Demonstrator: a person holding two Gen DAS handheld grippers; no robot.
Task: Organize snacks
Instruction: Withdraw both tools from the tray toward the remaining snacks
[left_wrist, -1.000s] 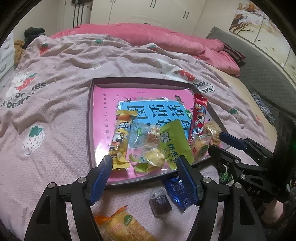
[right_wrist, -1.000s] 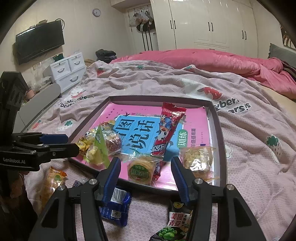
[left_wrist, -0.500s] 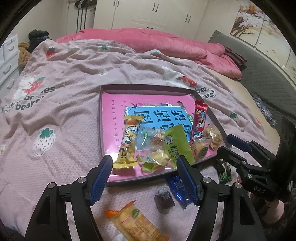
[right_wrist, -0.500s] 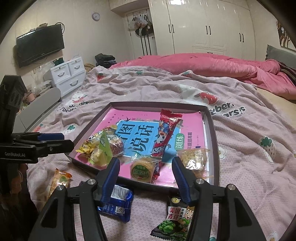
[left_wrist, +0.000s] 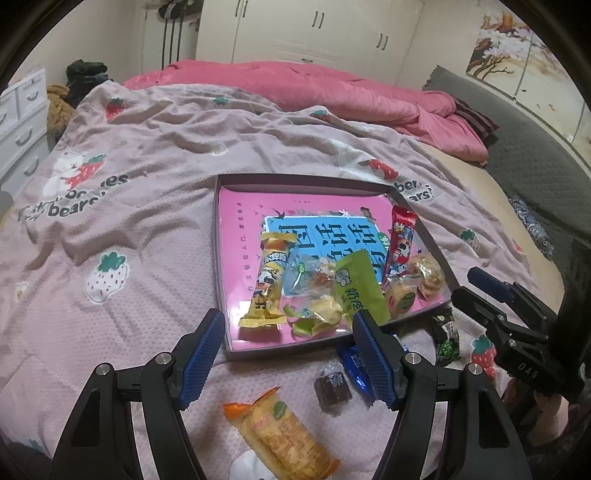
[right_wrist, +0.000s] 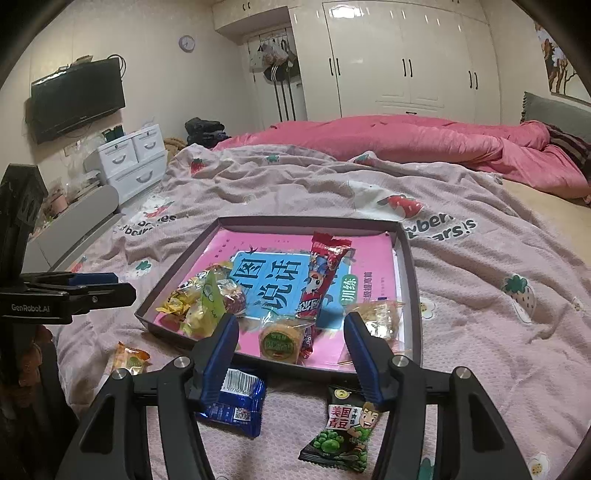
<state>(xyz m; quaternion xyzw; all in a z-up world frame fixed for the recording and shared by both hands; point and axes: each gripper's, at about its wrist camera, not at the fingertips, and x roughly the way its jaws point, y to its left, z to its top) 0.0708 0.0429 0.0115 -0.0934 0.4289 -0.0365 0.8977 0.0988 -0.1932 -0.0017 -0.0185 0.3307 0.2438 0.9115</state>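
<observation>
The blue packet (left_wrist: 351, 363) lies half hidden behind the left gripper (left_wrist: 291, 354).

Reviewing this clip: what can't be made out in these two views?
- Blue packet: right wrist view, front partly behind a gripper finger.
- Orange packet: left wrist view, print blurred.
- White object: left wrist view, cut off by the bottom edge.
- Tray: book title partly under snacks.

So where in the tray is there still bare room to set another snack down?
The far half of the tray is free: the book cover lies bare from the far wall to the snack row, broken only by the red stick pack at the right. The strip left of the yellow bar is free too. The near edge is crowded.
</observation>
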